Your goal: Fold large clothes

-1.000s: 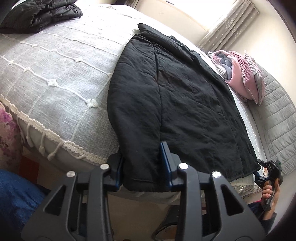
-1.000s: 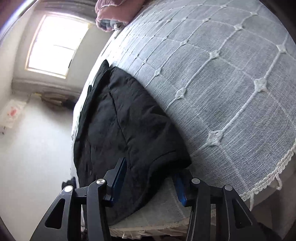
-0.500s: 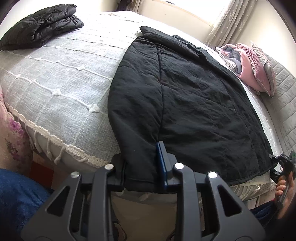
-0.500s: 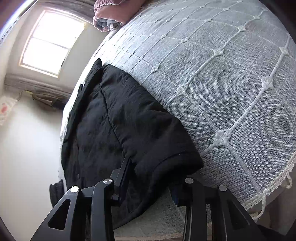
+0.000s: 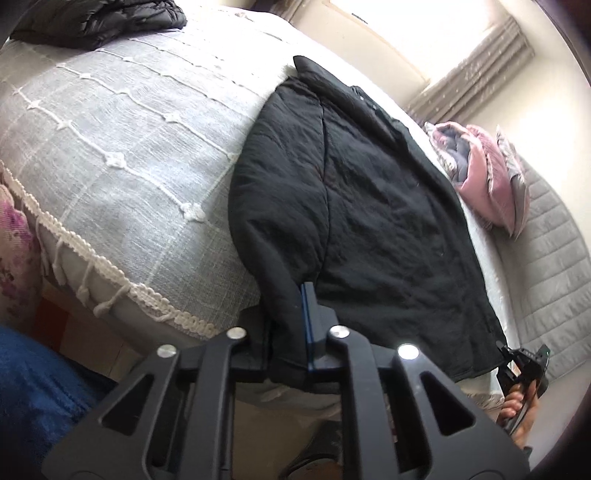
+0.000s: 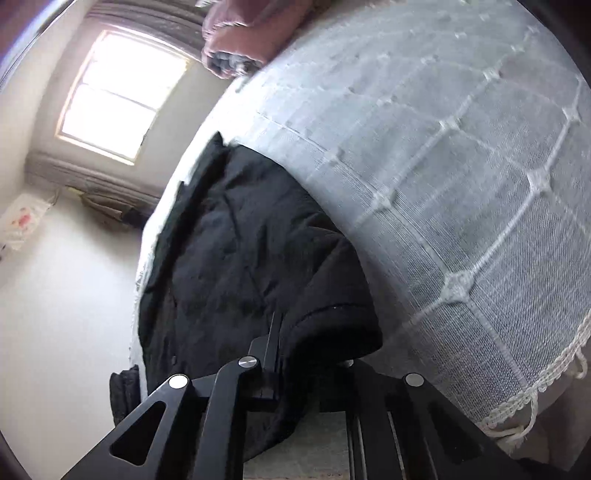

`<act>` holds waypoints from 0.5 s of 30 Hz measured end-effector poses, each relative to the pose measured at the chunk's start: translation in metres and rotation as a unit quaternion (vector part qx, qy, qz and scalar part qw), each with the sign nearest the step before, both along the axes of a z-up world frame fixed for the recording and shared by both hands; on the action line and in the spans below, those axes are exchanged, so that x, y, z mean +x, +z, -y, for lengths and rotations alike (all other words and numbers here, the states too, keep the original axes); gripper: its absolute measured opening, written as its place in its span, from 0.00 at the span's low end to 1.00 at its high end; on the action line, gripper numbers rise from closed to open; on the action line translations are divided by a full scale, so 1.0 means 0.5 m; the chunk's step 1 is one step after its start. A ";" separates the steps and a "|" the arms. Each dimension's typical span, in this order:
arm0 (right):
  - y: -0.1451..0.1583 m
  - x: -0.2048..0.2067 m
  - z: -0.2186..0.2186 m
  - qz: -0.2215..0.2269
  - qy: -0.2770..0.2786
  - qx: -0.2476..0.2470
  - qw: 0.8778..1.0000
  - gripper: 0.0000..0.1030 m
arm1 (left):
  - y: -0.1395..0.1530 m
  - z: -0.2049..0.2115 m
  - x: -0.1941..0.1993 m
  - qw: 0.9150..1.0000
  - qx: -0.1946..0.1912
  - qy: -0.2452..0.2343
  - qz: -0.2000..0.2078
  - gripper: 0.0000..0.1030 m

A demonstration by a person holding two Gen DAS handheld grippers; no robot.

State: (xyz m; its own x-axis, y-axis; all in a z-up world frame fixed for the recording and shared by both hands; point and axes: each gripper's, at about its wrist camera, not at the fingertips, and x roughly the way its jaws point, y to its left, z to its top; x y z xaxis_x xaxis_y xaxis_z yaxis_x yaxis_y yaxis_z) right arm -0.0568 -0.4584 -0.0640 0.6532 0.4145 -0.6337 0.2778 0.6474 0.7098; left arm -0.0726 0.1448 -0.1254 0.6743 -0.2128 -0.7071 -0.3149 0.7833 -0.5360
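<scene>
A large black quilted jacket (image 5: 369, 206) lies spread flat on the bed, its hem hanging over the near edge. My left gripper (image 5: 286, 319) pinches the hem's left corner, jaws closing with the fabric pressed between the pads. In the right wrist view my right gripper (image 6: 312, 347) grips the other corner of the jacket (image 6: 240, 258), its jaws closing on bunched cloth that hides the right finger. The left wrist view also shows the right gripper (image 5: 517, 365) at the hem's far right, held by a hand (image 5: 517, 406).
A grey checked bedspread (image 5: 129, 147) with a fringed edge covers the bed. A folded black puffer (image 5: 99, 18) sits at the far left corner. Pink bedding (image 5: 484, 184) lies by the grey quilted headboard (image 5: 546, 258). Blue trousers (image 5: 33, 398) show at lower left. The window (image 6: 122, 96) is behind.
Both grippers have gone from standing wide around the hem corners to pinching them. The jacket's right corner has bunched up between the right jaws.
</scene>
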 end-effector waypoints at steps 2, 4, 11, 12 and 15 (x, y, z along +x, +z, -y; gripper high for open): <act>0.038 -0.014 -0.008 0.042 0.006 -0.021 0.999 0.07 | 0.016 -0.004 -0.009 1.000 0.001 0.011 0.013 0.10; 0.066 -0.031 -0.014 0.071 0.009 -0.023 0.997 0.06 | 0.041 -0.015 -0.022 0.999 -0.003 0.024 0.031 0.09; 0.148 -0.130 -0.039 0.159 0.036 -0.014 0.987 0.06 | 0.159 -0.050 -0.091 0.995 0.001 0.059 0.085 0.07; 0.166 -0.157 -0.039 0.174 0.038 -0.008 0.984 0.06 | 0.181 -0.061 -0.112 0.994 -0.009 0.062 0.094 0.06; 0.220 -0.238 -0.036 0.227 0.046 0.003 0.973 0.06 | 0.239 -0.097 -0.199 0.985 -0.058 0.078 0.141 0.06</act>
